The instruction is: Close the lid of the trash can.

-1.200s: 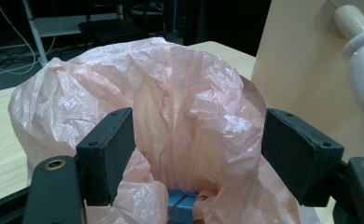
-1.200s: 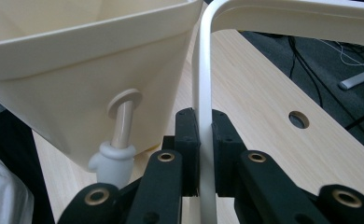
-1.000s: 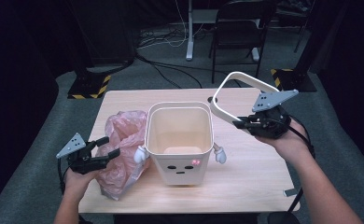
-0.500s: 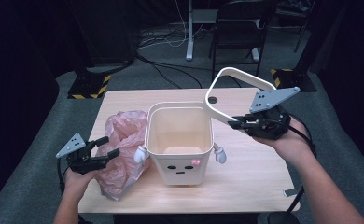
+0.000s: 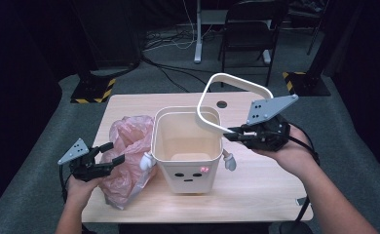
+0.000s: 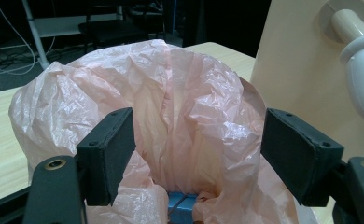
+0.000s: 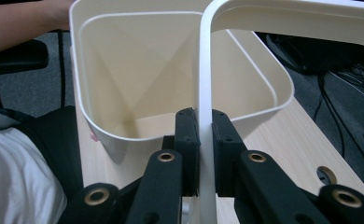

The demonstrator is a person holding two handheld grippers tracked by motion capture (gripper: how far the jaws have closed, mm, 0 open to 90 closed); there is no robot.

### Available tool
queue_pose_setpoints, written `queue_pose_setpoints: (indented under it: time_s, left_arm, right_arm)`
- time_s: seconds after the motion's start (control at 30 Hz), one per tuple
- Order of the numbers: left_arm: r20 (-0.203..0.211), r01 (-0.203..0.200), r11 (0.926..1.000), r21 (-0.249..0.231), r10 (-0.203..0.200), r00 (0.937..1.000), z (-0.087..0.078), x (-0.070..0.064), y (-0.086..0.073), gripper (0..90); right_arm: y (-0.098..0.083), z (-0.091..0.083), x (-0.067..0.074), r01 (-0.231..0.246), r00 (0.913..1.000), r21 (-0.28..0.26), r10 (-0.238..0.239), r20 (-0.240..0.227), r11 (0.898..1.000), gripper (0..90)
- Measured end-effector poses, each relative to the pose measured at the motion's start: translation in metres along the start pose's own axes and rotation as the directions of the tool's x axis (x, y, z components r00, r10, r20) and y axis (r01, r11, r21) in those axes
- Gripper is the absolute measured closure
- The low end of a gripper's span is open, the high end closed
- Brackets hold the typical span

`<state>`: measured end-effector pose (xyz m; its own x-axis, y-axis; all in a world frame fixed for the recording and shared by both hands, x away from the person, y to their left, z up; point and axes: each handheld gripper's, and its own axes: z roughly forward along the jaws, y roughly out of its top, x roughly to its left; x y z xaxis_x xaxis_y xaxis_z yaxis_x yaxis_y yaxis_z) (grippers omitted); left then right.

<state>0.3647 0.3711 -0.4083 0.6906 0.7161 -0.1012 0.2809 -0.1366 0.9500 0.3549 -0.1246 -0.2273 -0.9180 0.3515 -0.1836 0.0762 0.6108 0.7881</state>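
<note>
Beside the bin [image 5: 187,146], a pink bag [image 5: 125,151] crowds the left tongs [image 5: 111,153].

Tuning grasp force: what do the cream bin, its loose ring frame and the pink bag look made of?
Bin: rigid moulded plastic, smooth satin walls, rounded rim. Ring frame: likely the same plastic, thin, keeping its shape in the right hand-held gripper. Pink bag: thin translucent plastic film, crinkled and glossy.

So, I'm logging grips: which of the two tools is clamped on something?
The right tool: its pads pinch the cream plastic ring frame above the cream bin. The left tool stands open around the pink plastic bag.
</note>
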Motion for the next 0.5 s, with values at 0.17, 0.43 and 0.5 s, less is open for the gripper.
queue_pose_setpoints:
  time_s: [0.17,0.43,0.5]
  left_arm:
    - [0.000,0.002,1.0000,-0.004,-0.002,1.0000,-0.001,0.000,0.000,25.8]
    - [0.001,0.009,1.0000,-0.003,-0.009,1.0000,0.000,0.001,-0.001,25.8]
    - [0.001,0.009,0.9999,-0.004,-0.009,1.0000,0.000,0.001,-0.001,25.8]
  right_arm:
    - [0.006,0.004,0.005,0.024,0.9995,-0.002,-0.024,-0.022,1.000,83.2]
    - [0.014,0.010,0.011,0.045,0.9972,-0.012,-0.045,-0.059,0.999,83.2]
    - [0.018,0.011,0.013,0.055,0.9957,-0.013,-0.056,-0.074,0.998,83.2]
